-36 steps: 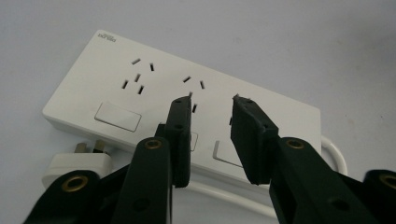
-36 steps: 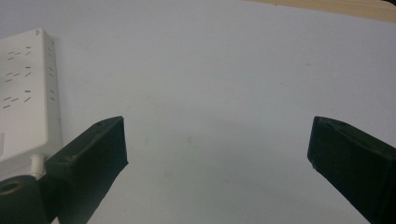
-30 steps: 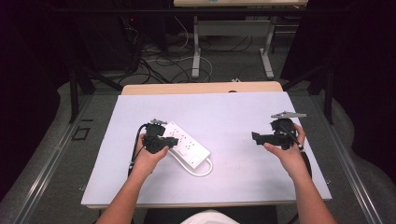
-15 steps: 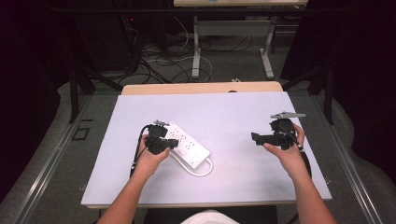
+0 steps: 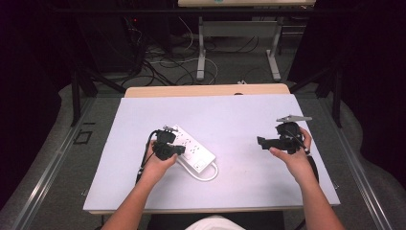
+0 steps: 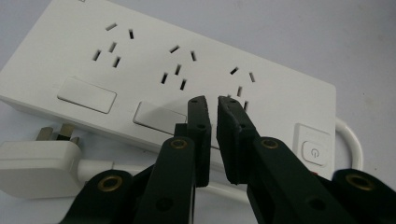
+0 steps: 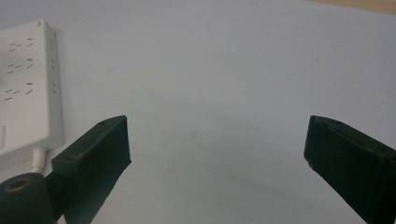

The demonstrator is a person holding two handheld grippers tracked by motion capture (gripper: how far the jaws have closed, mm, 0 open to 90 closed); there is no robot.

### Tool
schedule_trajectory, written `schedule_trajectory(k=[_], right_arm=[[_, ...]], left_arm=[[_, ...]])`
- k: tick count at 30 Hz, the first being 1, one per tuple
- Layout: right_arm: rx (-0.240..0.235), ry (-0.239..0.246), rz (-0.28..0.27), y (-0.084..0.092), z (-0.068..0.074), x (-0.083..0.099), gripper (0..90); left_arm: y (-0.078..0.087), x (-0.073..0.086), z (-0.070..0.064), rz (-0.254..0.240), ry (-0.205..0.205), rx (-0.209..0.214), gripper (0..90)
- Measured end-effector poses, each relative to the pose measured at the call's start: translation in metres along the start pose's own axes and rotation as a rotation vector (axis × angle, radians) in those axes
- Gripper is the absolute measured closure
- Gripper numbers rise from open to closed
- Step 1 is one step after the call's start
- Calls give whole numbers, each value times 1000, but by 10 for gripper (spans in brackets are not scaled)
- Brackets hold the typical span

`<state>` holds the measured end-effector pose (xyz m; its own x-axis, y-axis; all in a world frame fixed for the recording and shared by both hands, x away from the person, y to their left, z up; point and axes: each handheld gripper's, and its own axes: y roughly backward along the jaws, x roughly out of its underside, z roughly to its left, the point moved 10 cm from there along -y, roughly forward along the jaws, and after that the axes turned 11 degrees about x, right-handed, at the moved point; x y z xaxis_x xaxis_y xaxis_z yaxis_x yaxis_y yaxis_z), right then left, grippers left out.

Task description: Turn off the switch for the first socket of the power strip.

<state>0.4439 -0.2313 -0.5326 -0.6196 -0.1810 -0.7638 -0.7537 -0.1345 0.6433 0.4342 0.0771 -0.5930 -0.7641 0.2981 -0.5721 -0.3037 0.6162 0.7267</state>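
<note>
White plastic power strip point(image 5: 191, 147), a flat rectangular bar with rows of sockets, lies at an angle left of centre in the high view on the pale grey table top point(image 5: 239, 120), and the left gripper point(image 5: 178, 149) is right over it, lower left of centre. In the left gripper view the two black jaws stand nearly together, a thin slit between them and nothing in it; they have just been closing. Their tips hang over the strip's face point(image 6: 196, 70) by the middle rocker switch point(image 6: 156, 119), pressing looks likely.

What could go wrong? Tips this narrow could slide off the smooth rocker edge and skate across the glossy plastic, or land in the gap between switches and do nothing. A hard push on one edge could also shove the light strip along the table, since nothing braces it.

Its looks: clean white shell, three socket groups along the top, wide blank rockers beneath, a square power button point(image 6: 314, 151) at lower right, a white cord point(image 6: 348, 140) looping out at the end, and its white plug point(image 6: 39, 161) lying at lower left, brass pins up.

Over to the right: the right gripper point(image 5: 261, 142) hovers well apart from the strip, jaws wide, holding nothing, only bare table between them in the right gripper view.
</note>
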Motion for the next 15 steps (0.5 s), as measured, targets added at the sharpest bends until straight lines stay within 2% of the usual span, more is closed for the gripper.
schedule_trajectory(k=[3,5,8,10,14,15], right_arm=[[-1,3,-2,0,0,0,64],[1,4,-2,1,-1,0,65],[-2,4,-2,1,-1,0,66],[-2,3,-1,0,0,0,70],[-2,5,-3,1,0,0,75],[-1,7,-3,1,-1,-1,77]], left_arm=[[-2,1,2,15,-13,-3,845],[-2,3,0,25,2,4,849],[-4,2,1,18,-10,-2,852],[-5,2,0,19,4,0,854],[-6,3,1,32,-8,4,857],[-6,4,1,34,1,6,857]])
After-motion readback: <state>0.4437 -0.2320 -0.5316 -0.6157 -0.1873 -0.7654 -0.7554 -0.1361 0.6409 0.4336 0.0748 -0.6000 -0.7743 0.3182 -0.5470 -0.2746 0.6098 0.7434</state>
